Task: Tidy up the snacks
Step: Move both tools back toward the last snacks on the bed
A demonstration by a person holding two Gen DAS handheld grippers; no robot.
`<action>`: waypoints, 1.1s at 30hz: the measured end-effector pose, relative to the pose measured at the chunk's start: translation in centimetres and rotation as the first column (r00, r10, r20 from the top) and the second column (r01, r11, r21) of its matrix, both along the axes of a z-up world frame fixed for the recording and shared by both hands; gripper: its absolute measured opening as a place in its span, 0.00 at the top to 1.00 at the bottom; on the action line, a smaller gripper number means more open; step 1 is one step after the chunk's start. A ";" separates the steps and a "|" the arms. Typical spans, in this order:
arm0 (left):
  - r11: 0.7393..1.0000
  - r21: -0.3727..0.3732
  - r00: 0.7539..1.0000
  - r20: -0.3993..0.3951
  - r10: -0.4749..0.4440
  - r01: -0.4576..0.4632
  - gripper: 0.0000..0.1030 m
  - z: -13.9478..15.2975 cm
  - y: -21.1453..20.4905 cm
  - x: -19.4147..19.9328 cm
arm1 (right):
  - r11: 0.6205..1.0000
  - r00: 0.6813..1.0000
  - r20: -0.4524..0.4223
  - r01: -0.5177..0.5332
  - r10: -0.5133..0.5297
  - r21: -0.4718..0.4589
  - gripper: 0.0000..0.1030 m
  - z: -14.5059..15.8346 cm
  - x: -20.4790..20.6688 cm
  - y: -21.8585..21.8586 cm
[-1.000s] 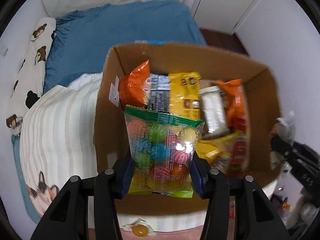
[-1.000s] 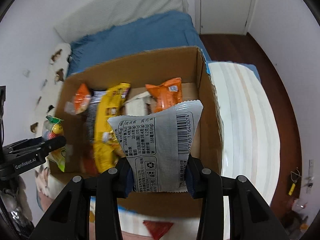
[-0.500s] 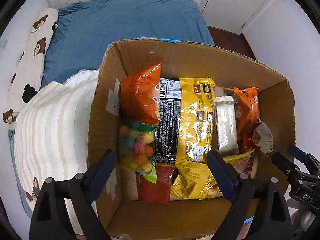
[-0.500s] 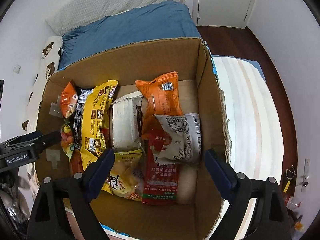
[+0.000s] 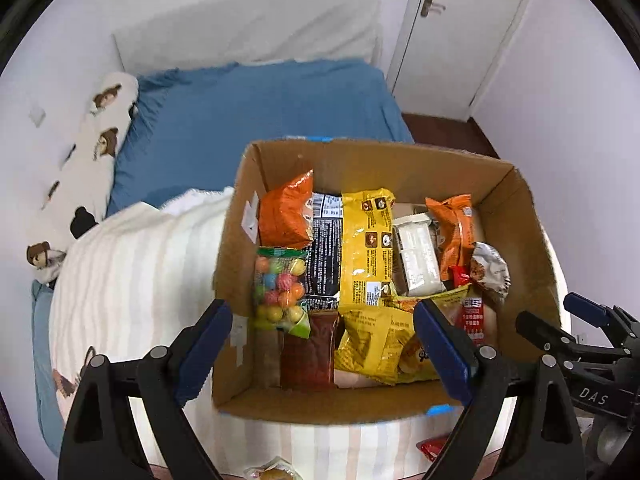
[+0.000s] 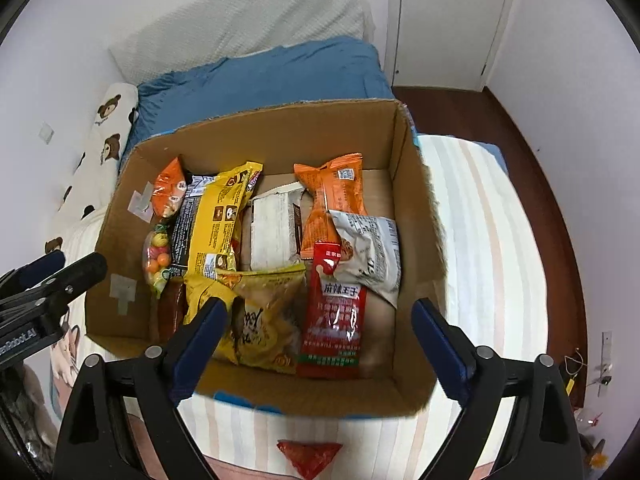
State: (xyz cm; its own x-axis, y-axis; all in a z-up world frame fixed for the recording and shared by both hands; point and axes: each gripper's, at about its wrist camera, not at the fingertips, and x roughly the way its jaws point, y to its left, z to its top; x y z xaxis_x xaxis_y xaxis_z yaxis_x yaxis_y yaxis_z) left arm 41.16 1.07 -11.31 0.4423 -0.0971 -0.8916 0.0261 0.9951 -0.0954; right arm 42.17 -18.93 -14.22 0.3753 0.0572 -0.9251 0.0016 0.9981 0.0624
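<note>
Above the cardboard box [image 5: 516,216], my left gripper [image 5: 322,344] and right gripper [image 6: 320,332] gape wide, holding nothing, candy bag [image 5: 280,288] at nine o'clock inside.

We see a matt brown cardboard box [image 6: 416,216] holding glossy plastic snack packets [image 6: 218,220], at twelve o'clock a soft blue cloth sheet [image 6: 272,76], and matt black plastic gripper arms.

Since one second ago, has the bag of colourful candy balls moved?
Yes. The candy bag left the left gripper, whose jaws now stand open, and lies inside the cardboard box against its left wall, below the orange packet.
</note>
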 end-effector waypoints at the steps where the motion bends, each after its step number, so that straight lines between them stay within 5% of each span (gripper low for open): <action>1: 1.000 0.004 1.000 0.014 0.002 -0.002 0.10 0.4 0.0 -0.6 | 1.000 1.000 0.014 0.002 -0.002 -0.002 0.05 0.3 -0.5 0.0; 23: 0.999 -0.009 0.969 0.244 0.032 -0.030 0.10 7.3 1.1 -13.6 | 0.999 0.959 0.285 -0.002 -0.007 0.032 0.04 9.4 -15.1 1.0; 28: 0.999 -0.010 0.968 0.245 0.051 -0.050 0.10 7.0 1.6 -15.3 | 0.995 0.969 0.245 0.004 -0.028 0.097 0.04 8.8 -16.8 0.5; 33: 0.994 -0.012 0.984 0.140 0.110 -0.109 0.10 2.7 3.3 -16.0 | 0.979 0.993 0.077 0.077 -0.093 0.188 0.04 3.1 -17.0 -1.2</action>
State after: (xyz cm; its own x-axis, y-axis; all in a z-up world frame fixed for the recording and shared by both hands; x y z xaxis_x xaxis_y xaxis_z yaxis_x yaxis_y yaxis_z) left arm 25.14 4.36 -8.62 0.5711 -0.0447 -0.8197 -0.0695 0.9923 -0.1025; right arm 25.16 -20.17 -11.11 0.4630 0.1886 -0.8660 0.0722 0.9658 0.2490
